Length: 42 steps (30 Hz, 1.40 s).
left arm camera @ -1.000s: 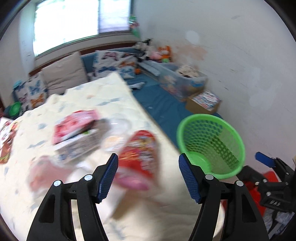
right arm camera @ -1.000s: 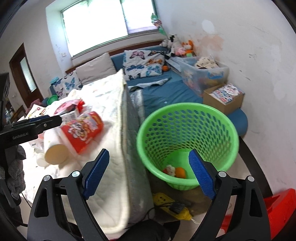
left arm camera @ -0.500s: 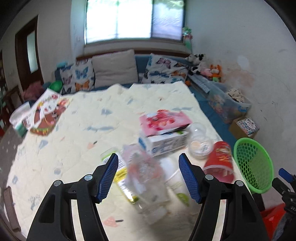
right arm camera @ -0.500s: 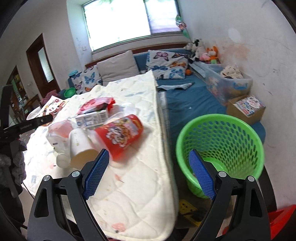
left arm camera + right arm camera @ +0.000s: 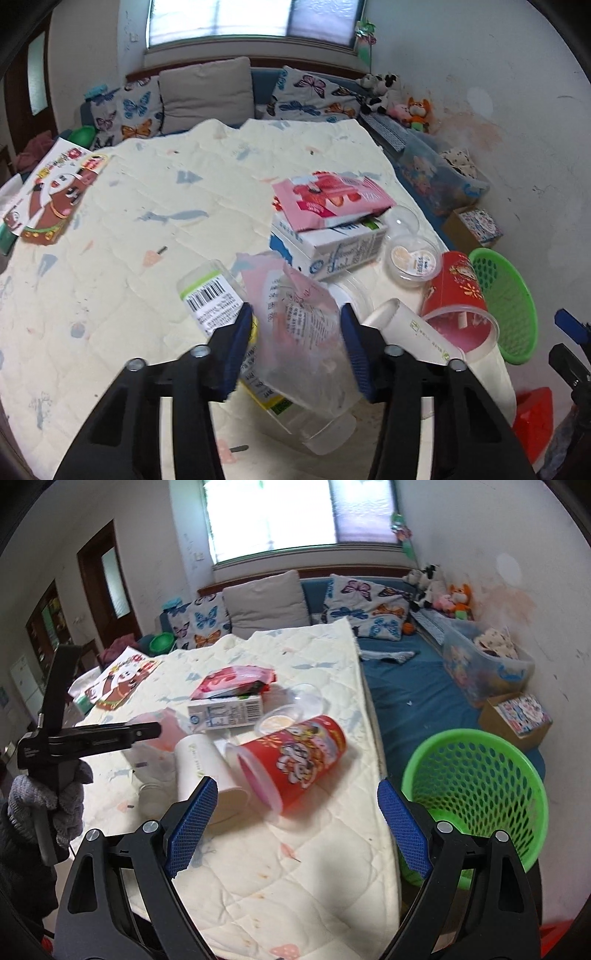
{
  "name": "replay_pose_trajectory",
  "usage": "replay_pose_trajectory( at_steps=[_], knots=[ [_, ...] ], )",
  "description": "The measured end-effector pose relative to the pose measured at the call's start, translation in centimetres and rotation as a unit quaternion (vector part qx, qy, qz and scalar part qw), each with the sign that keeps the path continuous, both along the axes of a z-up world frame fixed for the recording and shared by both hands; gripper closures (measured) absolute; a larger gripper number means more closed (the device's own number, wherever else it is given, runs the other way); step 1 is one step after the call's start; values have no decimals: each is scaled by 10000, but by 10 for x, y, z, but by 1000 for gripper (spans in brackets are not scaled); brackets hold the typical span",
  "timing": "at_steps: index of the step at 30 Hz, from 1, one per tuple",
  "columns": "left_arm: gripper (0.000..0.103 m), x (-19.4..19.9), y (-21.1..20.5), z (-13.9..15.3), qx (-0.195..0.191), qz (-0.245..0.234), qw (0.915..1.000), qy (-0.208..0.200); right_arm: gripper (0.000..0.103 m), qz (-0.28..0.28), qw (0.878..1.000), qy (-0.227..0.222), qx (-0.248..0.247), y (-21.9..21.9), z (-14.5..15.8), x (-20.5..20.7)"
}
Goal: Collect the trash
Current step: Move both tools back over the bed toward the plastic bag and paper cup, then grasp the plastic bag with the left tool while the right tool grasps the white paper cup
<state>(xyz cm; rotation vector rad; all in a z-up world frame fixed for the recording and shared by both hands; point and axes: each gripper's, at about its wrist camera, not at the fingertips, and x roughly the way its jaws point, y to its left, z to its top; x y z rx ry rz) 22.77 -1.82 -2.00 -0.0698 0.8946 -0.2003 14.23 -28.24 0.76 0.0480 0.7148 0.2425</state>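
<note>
On the cream-quilted desk (image 5: pixel 110 258), in the left wrist view, gripping at 6 o'clock with the left gripper (image 5: pixel 295 343): jaws just closed in on a clear bottle (image 5: pixel 299 332) with a pink label, blue pads against its sides, though blurred there. At 3 o'clock of that bottle, lying tipped over, a white paper cup (image 5: pixel 417 332) and a red cup (image 5: pixel 458 295). In the right wrist view, at 9 o'clock, a grey-gloved hand (image 5: pixel 55 805) on the left gripper's handle. At 12 o'clock of centre, a milk carton (image 5: pixel 225 712) under a pink wrapper (image 5: pixel 232 679). At 6 o'clock, holding nothing, the right gripper (image 5: pixel 295 827), jaws spread wide above the desk, near the red cup. At 3 o'clock, off the desk's edge, a green basket (image 5: pixel 480 786).
</note>
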Motion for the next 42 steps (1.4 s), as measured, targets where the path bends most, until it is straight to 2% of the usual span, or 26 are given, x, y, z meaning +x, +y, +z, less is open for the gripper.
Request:
replay_pose_trajectory(
  at_steps=[4, 6, 9, 14, 20, 26, 31, 42],
  knots=[
    [76, -2, 3, -1, -123, -45, 9999, 11, 15, 215, 9997, -8, -100, 16, 2, 2],
    [89, -4, 7, 0, -220, -17, 9998, -11, 15, 393, 9991, -30, -182, 29, 4, 2],
    [97, -7, 13, 3, -332, -7, 9994, -70, 15, 634, 9973, -79, -357, 48, 6, 4],
    [99, -18, 23, 16, -382, 7, 9987, -334, 17, 1024, 9932, -95, -544, 77, 5, 8],
    [99, -32, 46, 41, -613, 160, 9956, -696, 23, 1455, 9862, 43, -790, 109, -6, 15],
    [99, -40, 68, 52, -795, 310, 9927, -850, 31, 1775, 9770, 289, -1149, 134, -23, 29],
    [99, -43, 77, 52, -820, 340, 9923, -868, 31, 1831, 9705, 459, -1500, 145, -38, 40],
    [99, -41, 84, 44, -935, 320, 9917, -821, 33, 1675, 9505, 473, -2576, 162, -69, 53]
  ],
)
